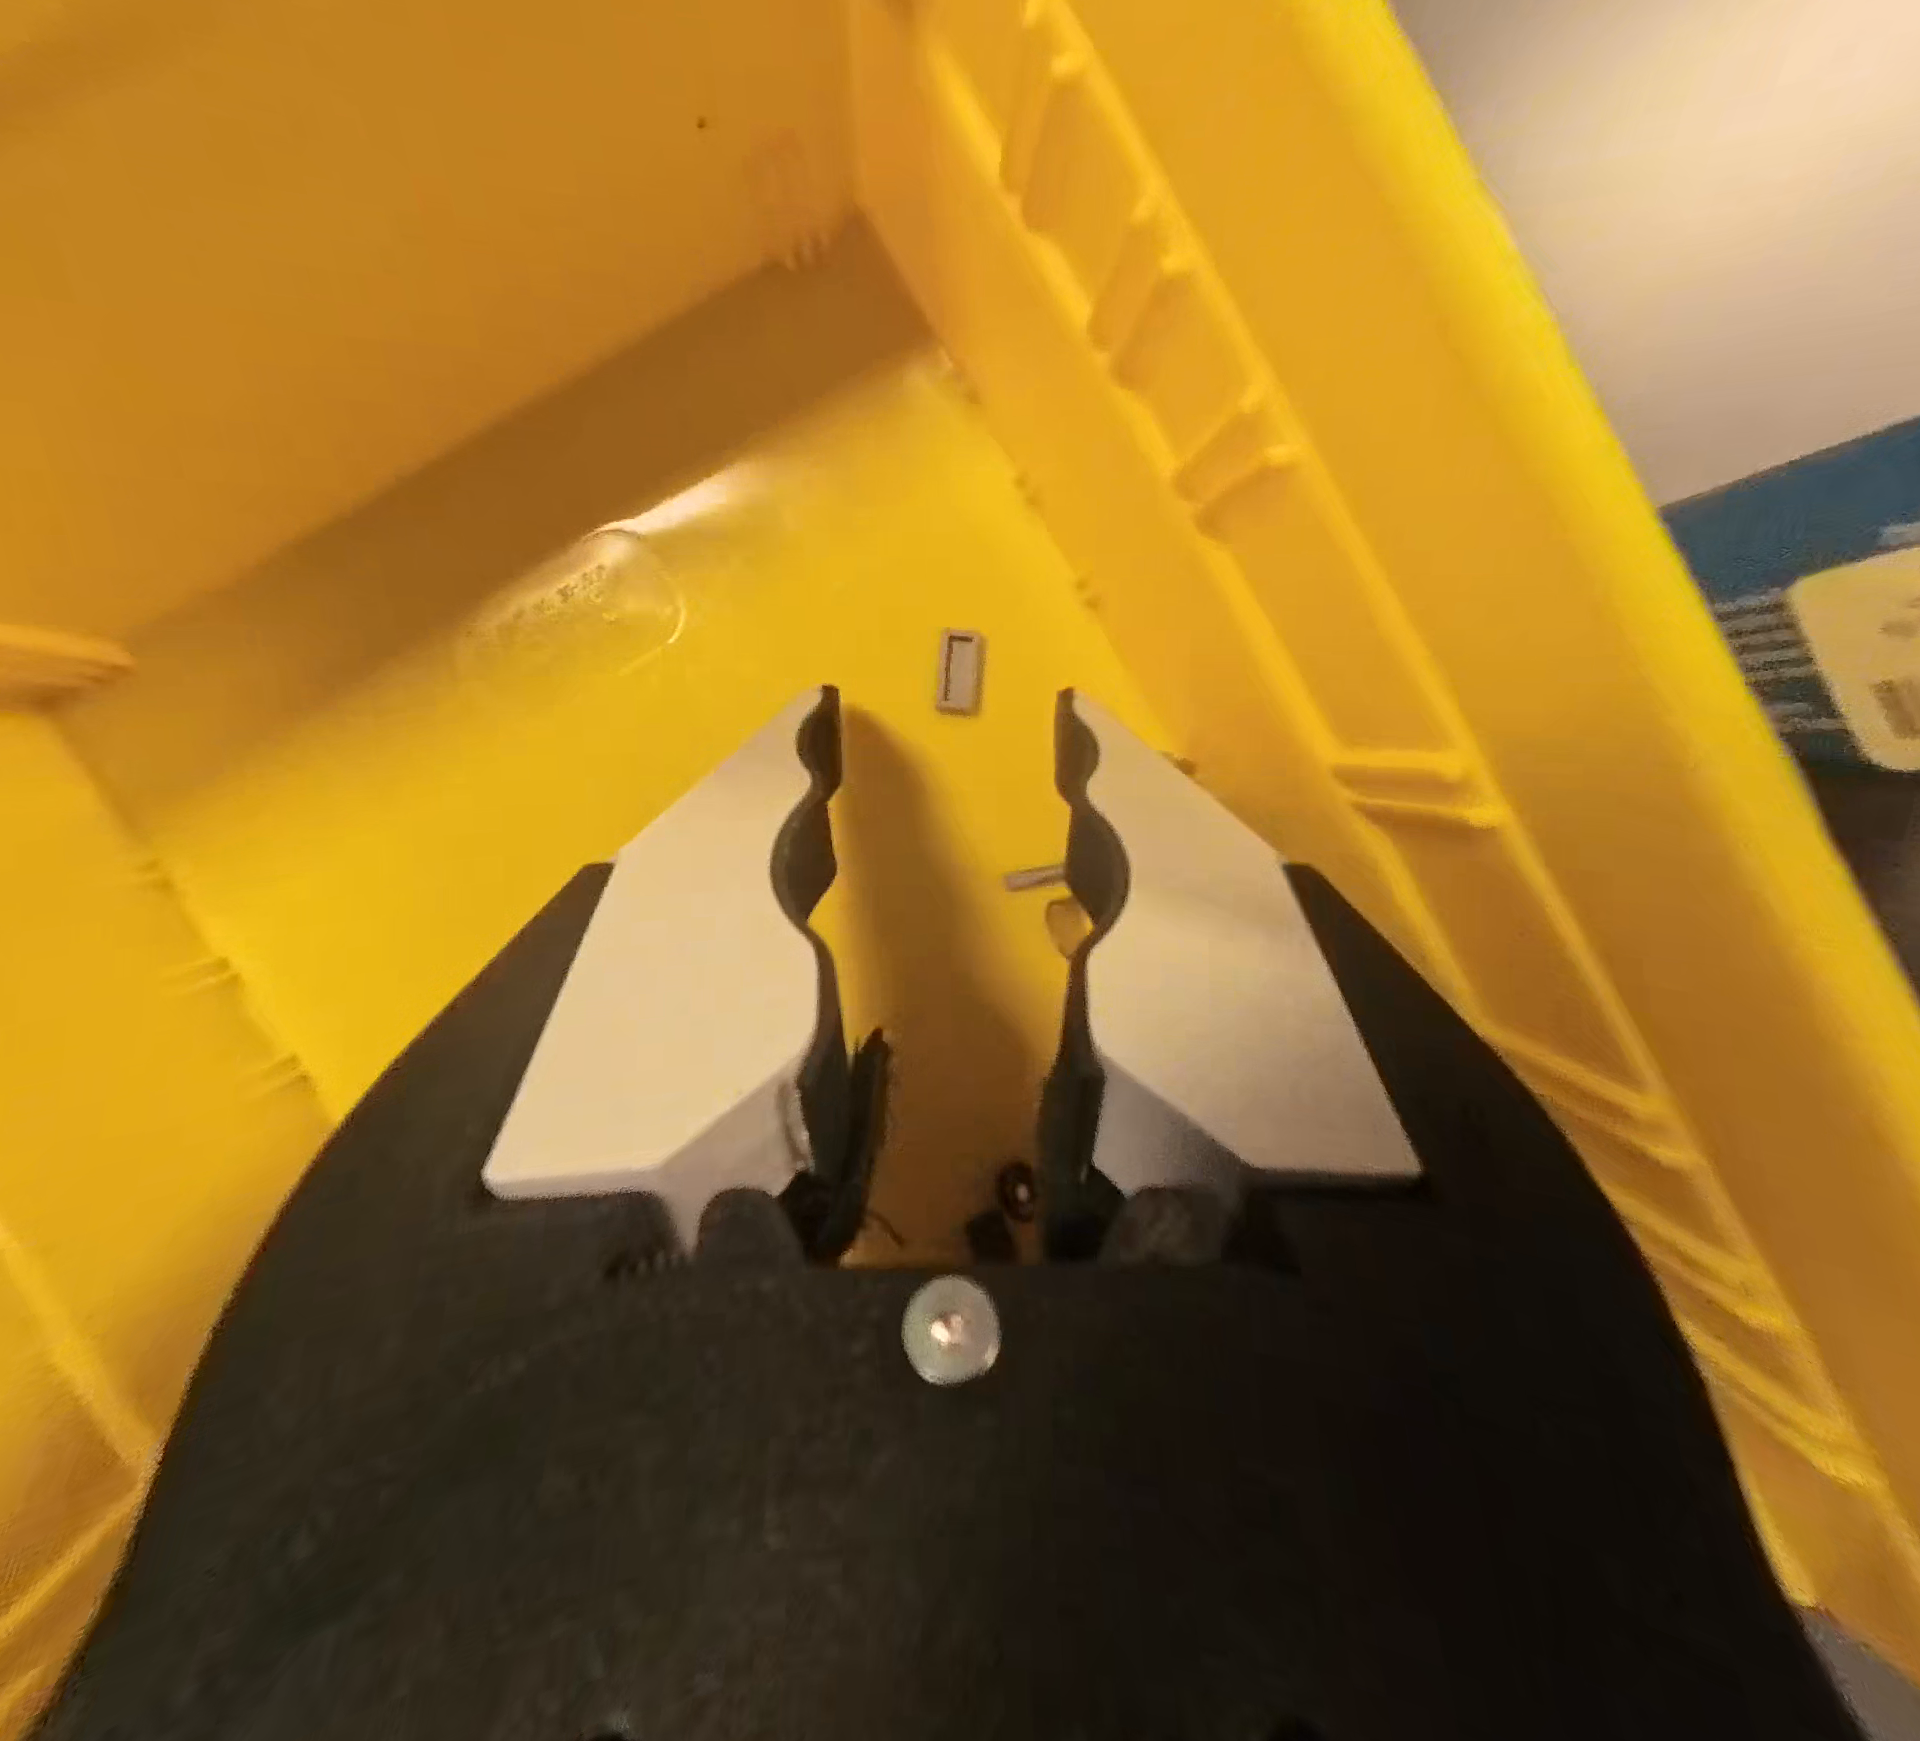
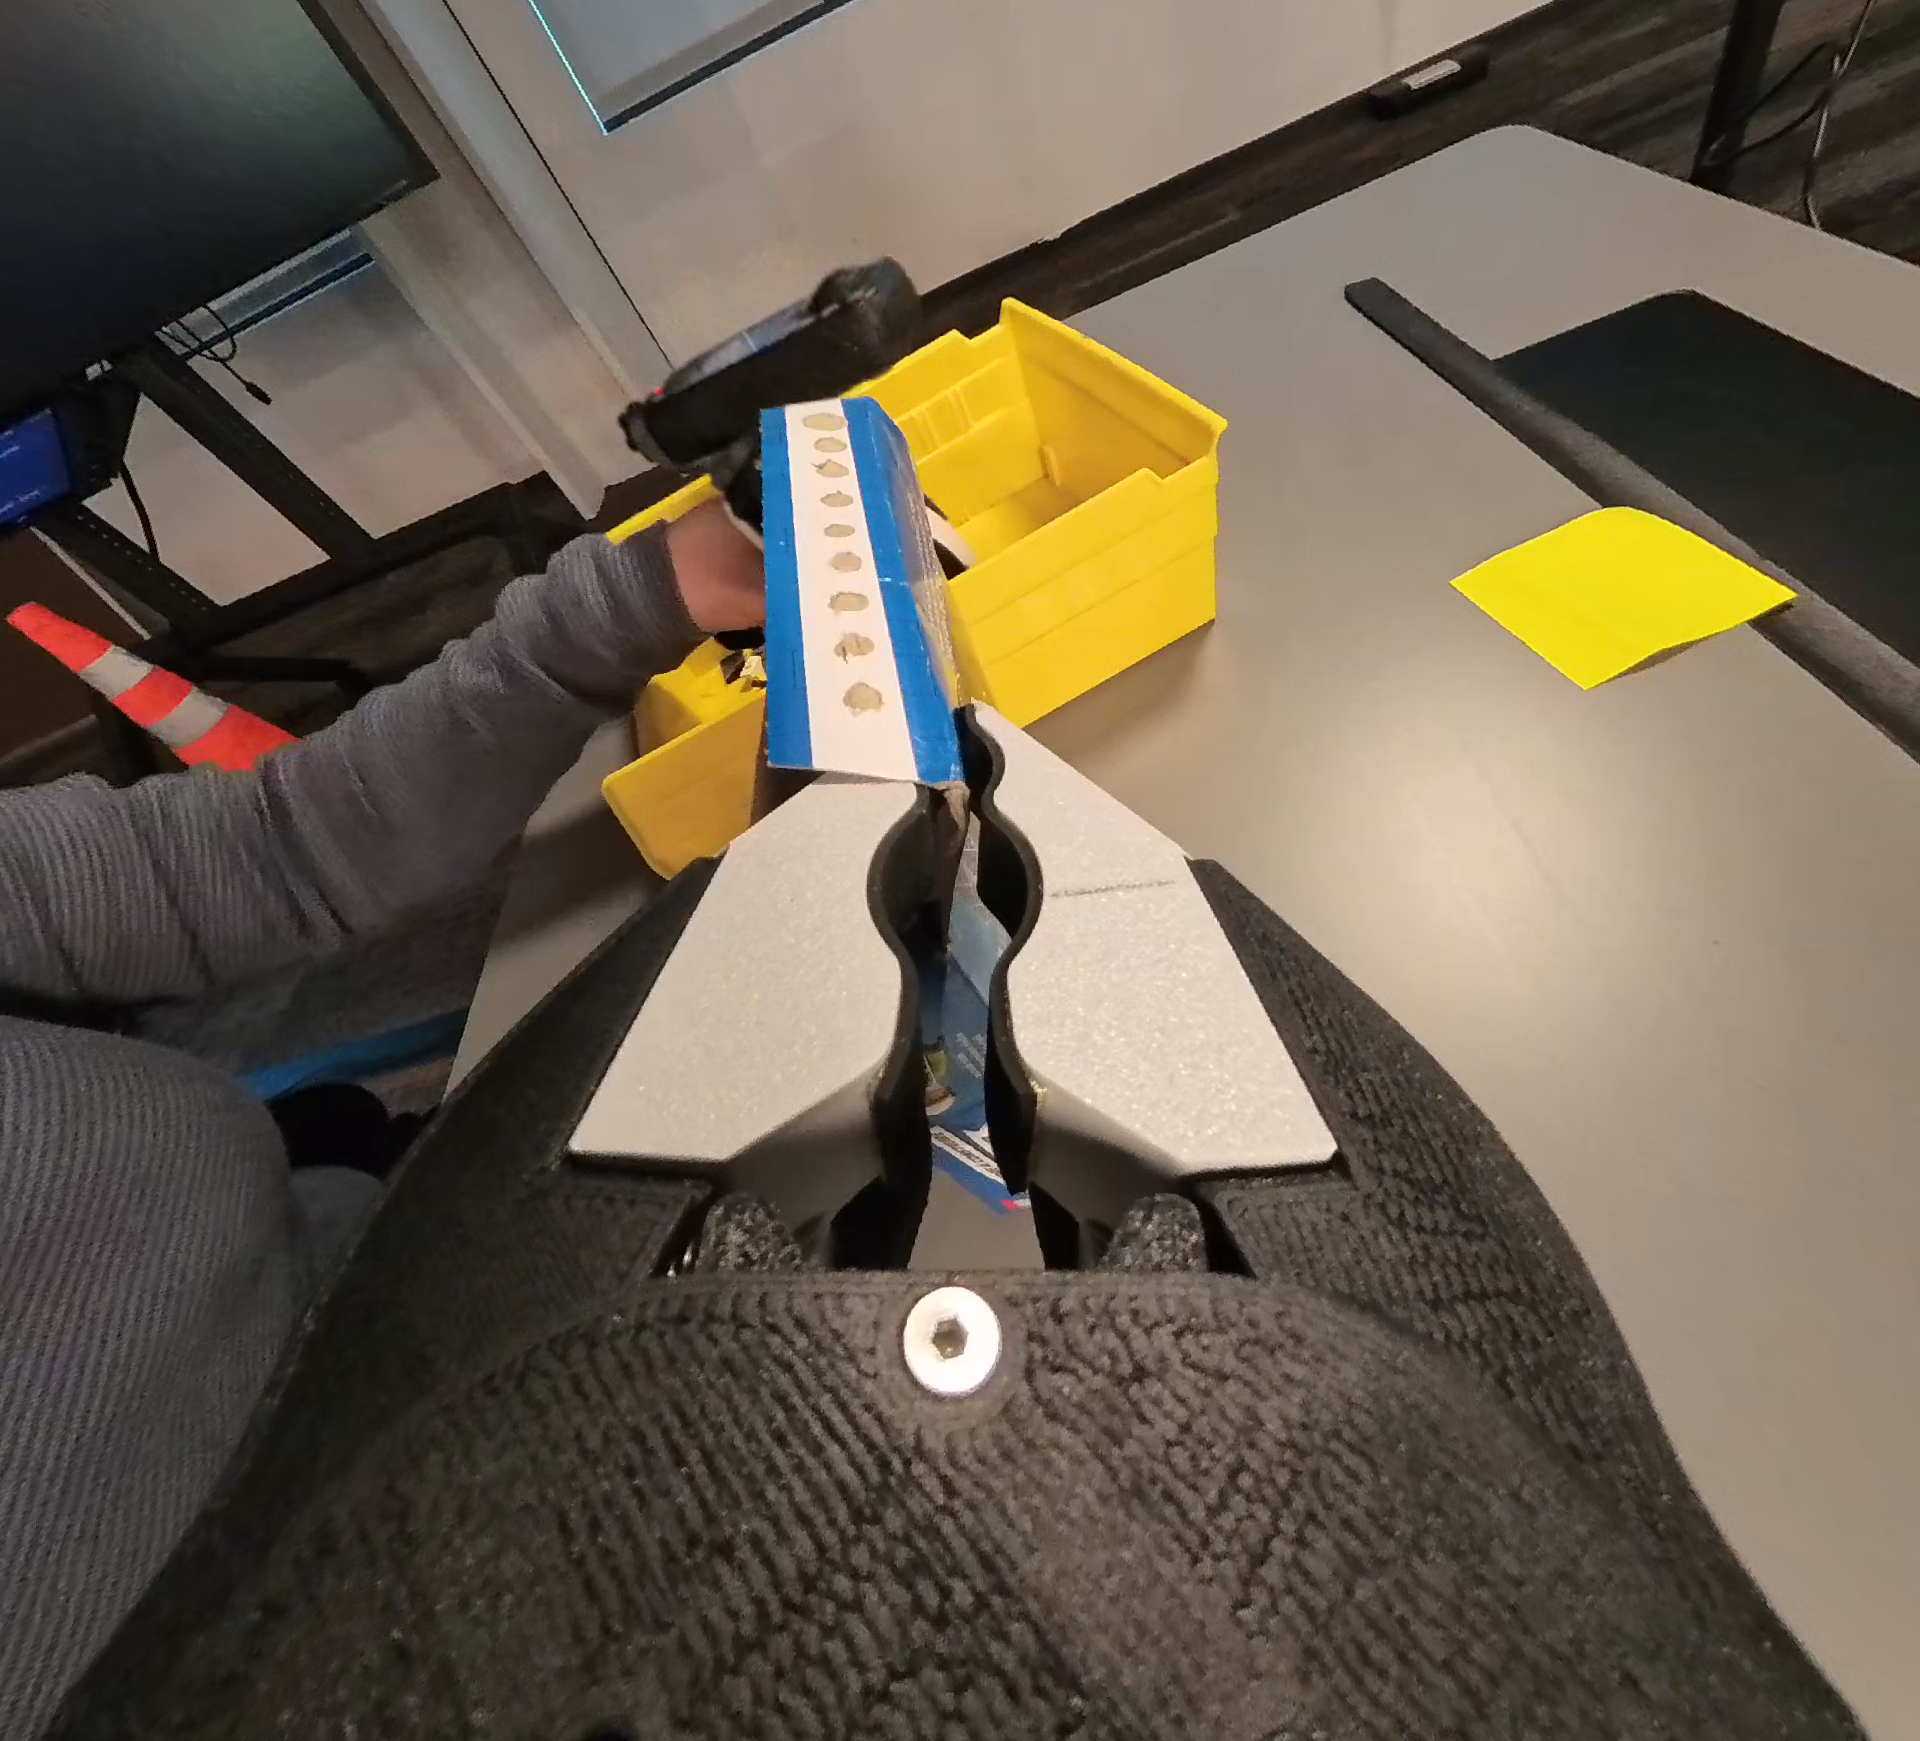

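In the left wrist view my left gripper (image 1: 945,699) is open and empty inside a yellow bin (image 1: 416,185), its tips just above the bin floor. A small grey rectangular part (image 1: 961,675) lies on the floor just past the tips, and a short grey pin (image 1: 1029,878) lies beside the right finger (image 1: 1164,870). My right gripper (image 2: 951,756) is shut on the edge of a blue and white cardboard box (image 2: 852,590) and holds it up over the table. That box shows at the right of the left view (image 1: 1818,652). In the right view, the box hides the left gripper's fingers.
Two yellow bins (image 2: 1101,538) (image 2: 675,777) stand on the grey table (image 2: 1403,860). A yellow paper sheet (image 2: 1621,595) and a black mat (image 2: 1745,382) lie to the right. A sleeved arm (image 2: 416,725) reaches in from the left. A clear plastic piece (image 1: 582,611) lies in the bin. About 25 cm separates my left fingertips from my right.
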### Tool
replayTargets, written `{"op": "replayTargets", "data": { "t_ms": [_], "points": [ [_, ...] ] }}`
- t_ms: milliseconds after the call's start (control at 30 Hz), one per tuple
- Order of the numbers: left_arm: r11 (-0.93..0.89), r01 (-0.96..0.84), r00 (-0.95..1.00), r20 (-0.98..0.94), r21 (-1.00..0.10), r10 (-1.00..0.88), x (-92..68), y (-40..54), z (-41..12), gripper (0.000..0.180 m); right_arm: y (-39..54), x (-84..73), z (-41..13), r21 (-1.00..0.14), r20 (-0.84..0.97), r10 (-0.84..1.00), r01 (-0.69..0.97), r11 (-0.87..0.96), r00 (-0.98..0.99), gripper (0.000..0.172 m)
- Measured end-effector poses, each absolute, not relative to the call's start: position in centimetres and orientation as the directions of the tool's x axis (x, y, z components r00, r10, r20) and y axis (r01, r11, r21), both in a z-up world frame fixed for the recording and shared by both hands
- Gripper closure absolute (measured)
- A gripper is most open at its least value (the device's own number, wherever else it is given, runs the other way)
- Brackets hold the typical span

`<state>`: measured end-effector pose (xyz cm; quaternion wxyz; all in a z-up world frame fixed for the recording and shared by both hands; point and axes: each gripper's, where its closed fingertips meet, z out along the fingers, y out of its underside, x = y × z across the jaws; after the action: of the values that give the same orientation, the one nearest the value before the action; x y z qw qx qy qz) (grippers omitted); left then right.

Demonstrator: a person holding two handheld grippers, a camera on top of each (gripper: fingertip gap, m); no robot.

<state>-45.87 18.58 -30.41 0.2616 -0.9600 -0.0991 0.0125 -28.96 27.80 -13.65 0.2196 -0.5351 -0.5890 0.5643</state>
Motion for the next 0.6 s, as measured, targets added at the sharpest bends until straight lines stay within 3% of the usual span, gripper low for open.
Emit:
{"op": "replayTargets", "data": {
  "t_ms": [200,333,467,533,600],
  "points": [
    [-0.857,0.158,0.982,-0.010,-0.491,0.187,-46.3,19.0,-31.1,0.150,27.8,-29.0,-13.7,-0.899,-0.349,0.876,0.383,-0.213,-0.334,0.172],
    [-0.853,0.154,0.982,-0.016,-0.499,0.186,-46.1,19.1,-31.1,0.174,27.8,-29.0,-13.7,-0.898,-0.356,0.871,0.383,-0.219,-0.338,0.172],
    [-0.849,0.141,0.977,-0.069,-0.510,0.203,-46.4,18.3,-30.8,0.175,27.9,-29.0,-13.8,-0.897,-0.356,0.872,0.383,-0.219,-0.337,0.172],
    [-0.799,0.165,0.963,-0.081,-0.578,0.258,-46.2,17.7,-28.6,0.175,27.9,-29.0,-13.8,-0.898,-0.356,0.871,0.383,-0.218,-0.338,0.172],
    [-0.673,0.134,0.954,-0.090,-0.728,0.287,-44.9,17.6,-23.5,0.175,27.9,-29.0,-13.8,-0.898,-0.356,0.872,0.383,-0.218,-0.337,0.172]
  ]
}}
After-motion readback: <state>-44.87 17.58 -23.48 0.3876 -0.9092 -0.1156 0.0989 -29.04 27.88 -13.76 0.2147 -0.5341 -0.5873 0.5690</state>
